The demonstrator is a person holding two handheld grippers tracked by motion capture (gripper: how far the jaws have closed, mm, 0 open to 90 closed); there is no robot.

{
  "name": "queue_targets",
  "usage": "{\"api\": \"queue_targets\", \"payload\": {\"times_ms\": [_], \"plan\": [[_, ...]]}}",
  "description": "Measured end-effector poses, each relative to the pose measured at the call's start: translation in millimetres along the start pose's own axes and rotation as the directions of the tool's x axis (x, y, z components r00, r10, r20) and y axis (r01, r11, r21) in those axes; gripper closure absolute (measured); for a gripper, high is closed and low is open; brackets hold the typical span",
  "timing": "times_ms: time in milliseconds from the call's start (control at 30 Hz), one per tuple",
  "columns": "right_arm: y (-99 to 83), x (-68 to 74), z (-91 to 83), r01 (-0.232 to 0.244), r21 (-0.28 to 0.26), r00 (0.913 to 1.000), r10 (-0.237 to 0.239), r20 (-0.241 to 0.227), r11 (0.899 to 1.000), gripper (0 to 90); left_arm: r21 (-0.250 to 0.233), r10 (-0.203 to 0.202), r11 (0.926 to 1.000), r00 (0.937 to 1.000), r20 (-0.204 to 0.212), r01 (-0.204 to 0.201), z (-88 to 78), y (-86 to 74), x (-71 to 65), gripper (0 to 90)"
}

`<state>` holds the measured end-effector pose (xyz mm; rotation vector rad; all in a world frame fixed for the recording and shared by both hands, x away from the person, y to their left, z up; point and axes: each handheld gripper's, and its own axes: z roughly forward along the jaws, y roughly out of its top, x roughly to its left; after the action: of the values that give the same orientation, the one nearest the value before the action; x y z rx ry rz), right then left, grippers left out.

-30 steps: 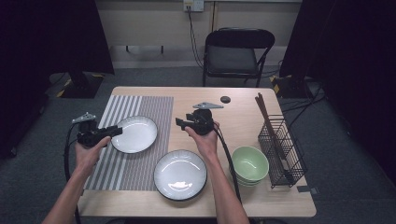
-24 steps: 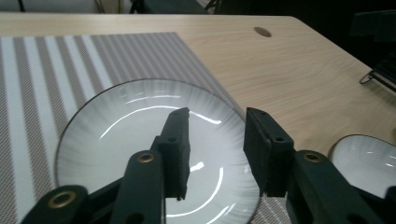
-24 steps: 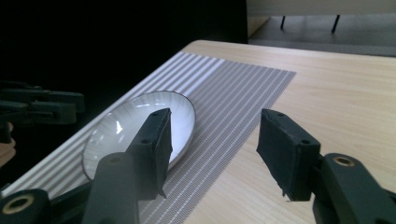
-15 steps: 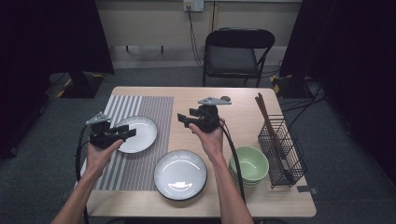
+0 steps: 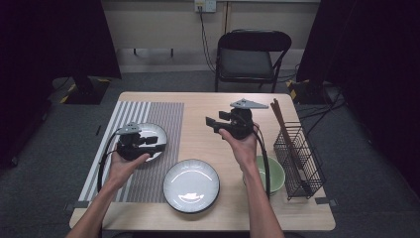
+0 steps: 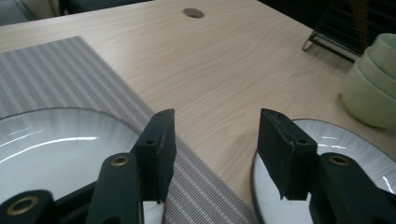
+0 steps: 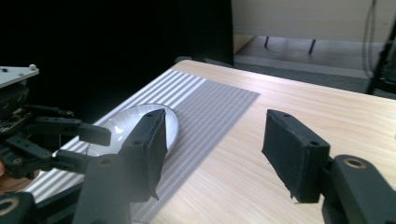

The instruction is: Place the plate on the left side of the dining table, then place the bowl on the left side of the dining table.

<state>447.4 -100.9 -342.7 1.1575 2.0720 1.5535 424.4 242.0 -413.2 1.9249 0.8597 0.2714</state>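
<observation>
High view: the left gripper hangs over the near edge of a round white plate with a thin dark rim, which lies on the grey striped place mat. Its jaws point across the table toward the person's right and stand apart with nothing between them (they have just been opening). Left gripper view looks along those jaws at bare mat and light wooden tabletop, the plate on the mat at one side and a second white dark-rimmed plate at the other.

That second plate sits off the mat, on bare wood just beside the mat's near right corner. The right gripper is held above the table to the right of the mat, jaws apart and empty, also just opening, pointed back toward the mat. Stacked pale green bowls and a black wire rack stand farther right of the mat, well apart from it.
</observation>
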Motion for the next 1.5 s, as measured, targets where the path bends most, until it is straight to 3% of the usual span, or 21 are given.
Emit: {"api": "queue_targets", "payload": {"times_ms": [100,200,300,600,700,767,833,967,1167,1233,1333,1500], "plan": [[1.2,-1.6,-13.1,0.016,-0.010,0.9998,-0.015,0.016,1.000,39.2,0.009,0.005,0.9999,0.9997,0.025,-0.006,11.7,2.5,-7.7,46.3],[1.8,-6.3,-23.3,0.018,0.016,0.9979,-0.019,0.062,1.000,39.2,0.000,0.014,0.9999,0.9991,0.039,-0.014,18.5,5.5,-16.3,46.4],[-0.7,-14.6,-34.2,0.007,0.013,0.9973,-0.008,0.073,1.000,39.0,-0.008,0.006,1.0000,0.9972,0.074,-0.005,23.6,8.6,-23.5,46.4],[-7.0,-32.1,-64.6,-0.007,-0.017,0.9937,0.009,0.112,1.000,38.0,-0.009,0.030,0.9995,0.9923,0.120,-0.029,39.8,17.5,-47.1,46.1],[-12.4,-39.5,-73.2,-0.018,-0.024,0.9919,0.021,0.125,1.000,38.0,-0.027,0.018,0.9996,0.9849,0.172,-0.013,42.5,21.1,-55.5,46.2],[-16.3,-43.9,-78.5,-0.024,-0.023,0.9905,0.027,0.135,0.999,37.8,-0.033,0.035,0.9990,0.9860,0.163,-0.030,45.2,24.0,-62.9,46.3],[-19.0,-47.6,-84.6,-0.027,-0.027,0.9896,0.031,0.141,0.999,37.7,-0.042,0.041,0.9985,0.9829,0.179,-0.034,49.0,27.0,-68.8,46.3],[-24.0,-50.7,-95.9,-0.025,-0.015,0.9853,0.027,0.168,1.000,37.8,-0.023,0.076,0.9971,0.9814,0.176,-0.073,55.7,31.4,-80.3,47.1],[-33.3,-56.8,-113.7,-0.031,-0.019,0.9824,0.034,0.184,0.999,37.7,-0.041,0.092,0.9955,0.9747,0.204,-0.085,61.7,39.0,-93.8,47.9],[-35.4,-58.9,-117.5,-0.036,-0.020,0.9803,0.039,0.193,0.999,37.7,-0.044,0.115,0.9931,0.9715,0.207,-0.108,64.0,40.3,-98.5,52.5],[-34.9,-60.5,-122.1,-0.033,-0.022,0.9803,0.037,0.194,0.999,37.6,-0.052,0.106,0.9939,0.9683,0.226,-0.097,67.3,42.0,-104.2,52.5],[-36.0,-66.2,-126.6,-0.042,-0.025,0.9796,0.046,0.196,0.999,37.2,-0.048,0.125,0.9921,0.9563,0.264,-0.116,72.9,44.6,-115.3,54.1]]}}
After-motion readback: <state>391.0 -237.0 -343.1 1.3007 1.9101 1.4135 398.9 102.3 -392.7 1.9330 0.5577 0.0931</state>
